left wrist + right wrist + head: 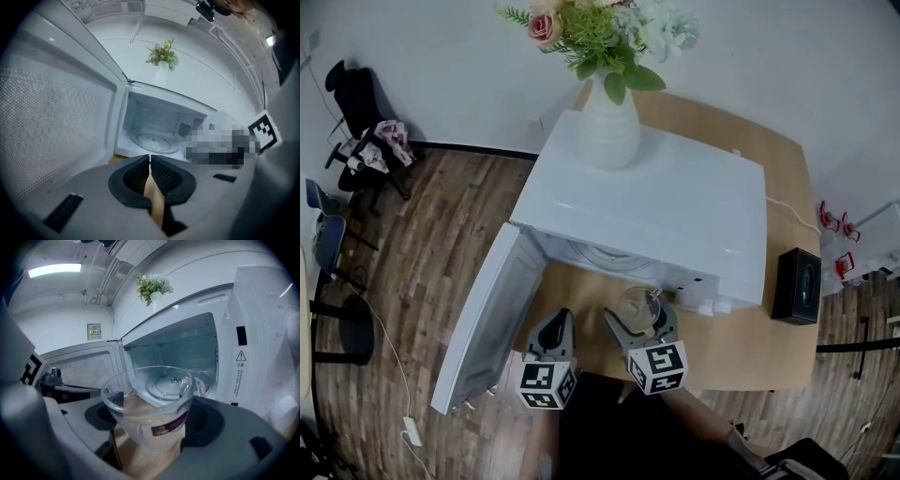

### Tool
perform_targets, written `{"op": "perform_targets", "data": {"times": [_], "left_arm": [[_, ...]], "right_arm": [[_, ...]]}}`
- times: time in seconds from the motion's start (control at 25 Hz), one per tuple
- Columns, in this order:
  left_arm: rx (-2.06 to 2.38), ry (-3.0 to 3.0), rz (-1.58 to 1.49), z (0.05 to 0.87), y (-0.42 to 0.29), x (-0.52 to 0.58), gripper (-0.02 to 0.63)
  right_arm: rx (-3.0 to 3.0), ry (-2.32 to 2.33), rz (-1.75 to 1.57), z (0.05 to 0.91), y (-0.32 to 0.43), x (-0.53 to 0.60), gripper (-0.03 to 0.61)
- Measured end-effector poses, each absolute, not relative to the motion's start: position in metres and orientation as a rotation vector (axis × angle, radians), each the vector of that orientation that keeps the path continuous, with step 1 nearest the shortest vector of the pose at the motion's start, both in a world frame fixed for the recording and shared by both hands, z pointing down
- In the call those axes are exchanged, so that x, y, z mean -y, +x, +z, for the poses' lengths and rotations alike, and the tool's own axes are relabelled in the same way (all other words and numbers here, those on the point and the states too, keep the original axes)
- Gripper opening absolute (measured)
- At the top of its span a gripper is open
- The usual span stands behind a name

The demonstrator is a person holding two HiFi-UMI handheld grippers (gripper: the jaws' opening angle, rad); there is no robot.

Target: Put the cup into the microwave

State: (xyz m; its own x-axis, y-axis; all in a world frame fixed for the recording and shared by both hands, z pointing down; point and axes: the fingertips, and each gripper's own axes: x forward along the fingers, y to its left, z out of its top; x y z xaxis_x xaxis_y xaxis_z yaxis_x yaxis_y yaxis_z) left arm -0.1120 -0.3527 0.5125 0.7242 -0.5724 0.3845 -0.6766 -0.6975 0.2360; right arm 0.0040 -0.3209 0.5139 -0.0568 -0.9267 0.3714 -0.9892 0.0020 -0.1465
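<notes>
Two grippers low in front of the microwave (656,206), and only one is working. The right gripper (639,321) is clamped on the clear cup (636,305), jaws pressing its side wall from both sides. The cup sits upright with its rim about level, which is sensible if there's liquid in it; I can't tell whether there is. It hangs above the table (769,352) edge, just outside the oven opening and not yet inside.

The door (483,309) is swung wide to the left, so the cavity is fully exposed. The glass turntable (152,140) is bare and looks like the obvious landing spot.

The left gripper (560,323) has its jaws pressed together with nothing between them, only table showing through the slit. It's parked between the door and the cup, probably to keep out of the entry path.

The vase (607,127) of flowers on top of the oven isn't in the way. Next move, my guess: straight push forward, lower onto the turntable, then release. Watch the rim against the top of the opening.
</notes>
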Motion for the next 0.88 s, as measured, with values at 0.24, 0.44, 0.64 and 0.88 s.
{"op": "perform_targets", "data": {"times": [0.24, 0.44, 0.64, 0.88], "left_arm": [[0.877, 2.611, 0.409, 0.513, -0.106, 0.361, 0.014], [0.812, 2.631, 0.422, 0.519, -0.101, 0.365, 0.014], [0.757, 2.648, 0.428, 0.521, -0.093, 0.368, 0.014], [0.721, 2.659, 0.417, 0.519, -0.088, 0.374, 0.014]], "right_arm": [[2.055, 2.095, 0.538, 0.512, 0.005, 0.331, 0.362], [2.025, 2.126, 0.561, 0.512, 0.009, 0.338, 0.362], [2.008, 2.141, 0.545, 0.505, 0.015, 0.347, 0.362], [1.997, 2.119, 0.473, 0.496, 0.020, 0.362, 0.362]]}}
